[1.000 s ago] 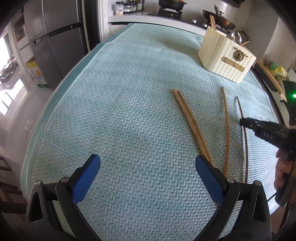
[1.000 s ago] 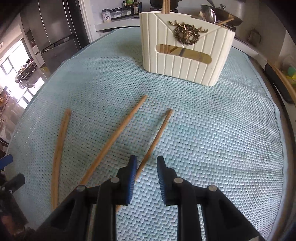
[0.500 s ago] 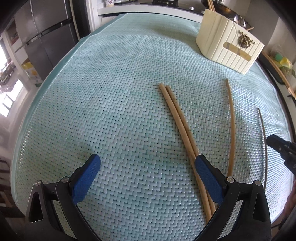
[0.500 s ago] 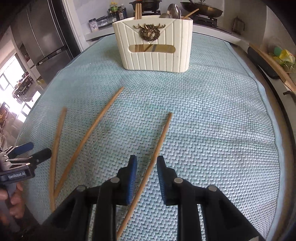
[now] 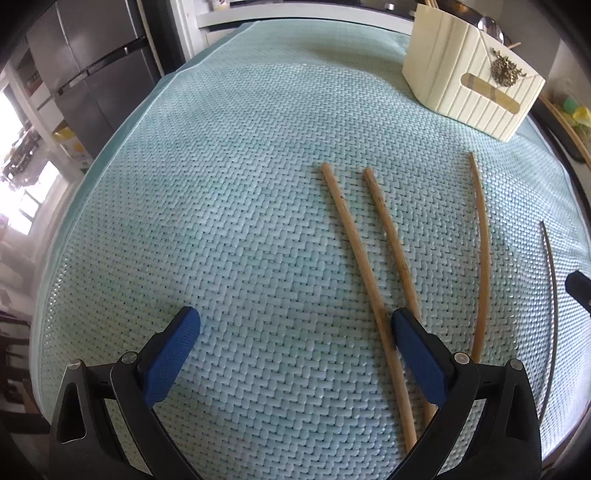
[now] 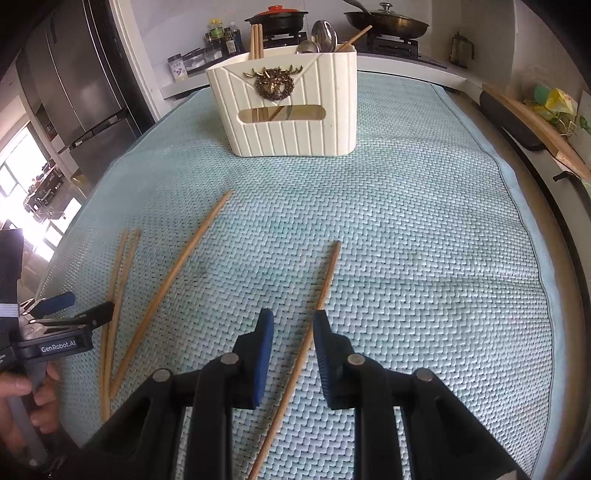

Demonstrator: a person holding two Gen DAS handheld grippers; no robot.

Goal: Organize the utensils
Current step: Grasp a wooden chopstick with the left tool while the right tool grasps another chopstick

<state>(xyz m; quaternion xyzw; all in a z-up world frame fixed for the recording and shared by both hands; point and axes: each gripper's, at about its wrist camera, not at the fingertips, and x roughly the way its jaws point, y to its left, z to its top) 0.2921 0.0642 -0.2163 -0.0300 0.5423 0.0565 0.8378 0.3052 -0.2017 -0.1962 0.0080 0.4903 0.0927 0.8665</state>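
Several wooden chopsticks lie loose on a teal woven mat [image 5: 240, 229]. In the left wrist view two thick chopsticks [image 5: 369, 280] run toward my left gripper [image 5: 295, 328], which is wide open; its right finger [image 5: 417, 350] rests over one of them. In the right wrist view my right gripper [image 6: 293, 328] is partly open, its jaws on either side of a thin chopstick [image 6: 314, 314] without clamping it. A cream utensil holder [image 6: 284, 107] with a stag emblem stands at the far end and holds chopsticks and spoons.
The left gripper also shows at the left edge of the right wrist view [image 6: 74, 314]. A refrigerator [image 6: 74, 81] stands left of the table. A stove with pots [image 6: 384, 18] is behind. A dark tray [image 6: 517, 122] lies along the right edge.
My left gripper has moved forward and down onto the paired chopsticks, which have spread apart. My right gripper has pulled back and lined up over the thin chopstick, jaws slightly wider.
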